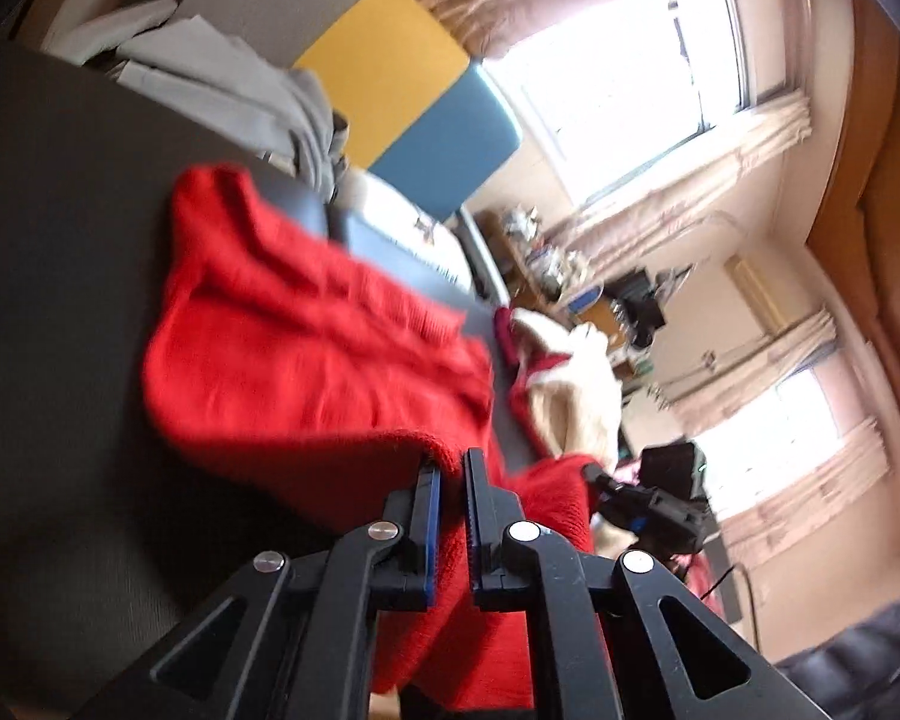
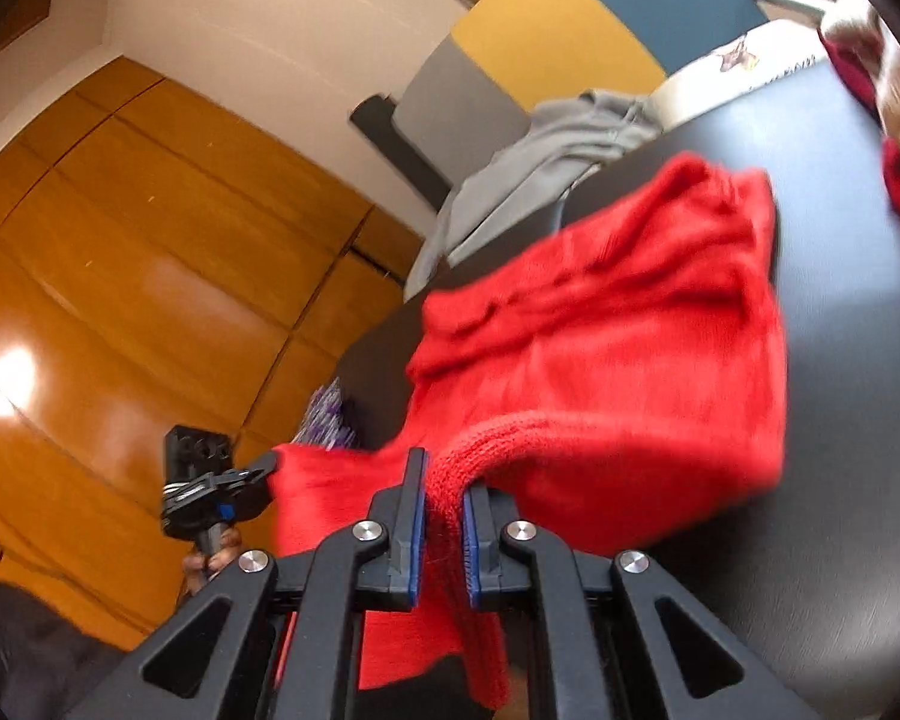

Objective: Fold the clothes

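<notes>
A red knitted sweater (image 1: 306, 354) lies partly on a dark table (image 1: 60, 240), its near edge lifted off it. My left gripper (image 1: 453, 468) is shut on the sweater's ribbed edge. My right gripper (image 2: 444, 474) is shut on another part of the same ribbed edge (image 2: 510, 426). The sweater (image 2: 618, 324) stretches between both grippers and the table (image 2: 840, 240). The right gripper also shows in the left wrist view (image 1: 600, 477), and the left gripper in the right wrist view (image 2: 270, 465), each holding red fabric.
A grey garment (image 1: 228, 78) is piled at the table's far side, also seen in the right wrist view (image 2: 540, 156). A red and cream garment (image 1: 570, 372) lies further along. A yellow and blue panel (image 1: 414, 96), windows with curtains (image 1: 630, 78) and wooden doors (image 2: 150, 252) surround the table.
</notes>
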Action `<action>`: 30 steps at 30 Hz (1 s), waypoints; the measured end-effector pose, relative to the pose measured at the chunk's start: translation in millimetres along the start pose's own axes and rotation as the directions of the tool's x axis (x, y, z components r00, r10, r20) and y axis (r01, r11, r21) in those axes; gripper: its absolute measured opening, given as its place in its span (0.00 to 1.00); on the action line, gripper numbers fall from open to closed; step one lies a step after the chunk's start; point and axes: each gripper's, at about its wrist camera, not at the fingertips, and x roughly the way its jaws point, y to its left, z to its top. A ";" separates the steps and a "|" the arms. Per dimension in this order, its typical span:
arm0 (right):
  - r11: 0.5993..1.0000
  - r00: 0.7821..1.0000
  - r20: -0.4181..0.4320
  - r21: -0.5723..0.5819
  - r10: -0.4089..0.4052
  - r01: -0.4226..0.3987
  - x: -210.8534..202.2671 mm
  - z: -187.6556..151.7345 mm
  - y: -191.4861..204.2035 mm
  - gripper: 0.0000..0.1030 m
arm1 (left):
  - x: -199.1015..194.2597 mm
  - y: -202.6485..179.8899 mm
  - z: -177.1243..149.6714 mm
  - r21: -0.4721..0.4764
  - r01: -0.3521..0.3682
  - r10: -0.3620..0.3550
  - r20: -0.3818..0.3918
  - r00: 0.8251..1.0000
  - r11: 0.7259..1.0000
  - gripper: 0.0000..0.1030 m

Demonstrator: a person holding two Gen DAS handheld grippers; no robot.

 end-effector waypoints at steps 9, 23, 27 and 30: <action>0.941 0.973 0.006 0.255 -0.233 0.224 65.9 98.6 -111.6 0.09 | 98.6 117.1 92.8 -0.281 -0.252 0.241 -0.075 0.968 0.926 0.07; 0.948 0.981 -0.080 0.253 -0.177 0.191 56.9 45.1 -127.4 0.13 | 83.6 134.2 25.5 -0.265 -0.287 0.258 -0.142 0.956 0.920 0.06; 0.958 0.994 -0.039 0.267 -0.102 0.109 44.4 41.9 -117.2 0.21 | 76.2 124.0 26.1 -0.267 -0.257 0.236 -0.109 0.966 0.929 0.07; 0.960 0.996 -0.065 0.269 -0.057 0.072 55.4 47.7 -112.0 0.25 | 81.4 113.0 36.6 -0.252 -0.221 0.201 -0.104 0.974 0.942 0.09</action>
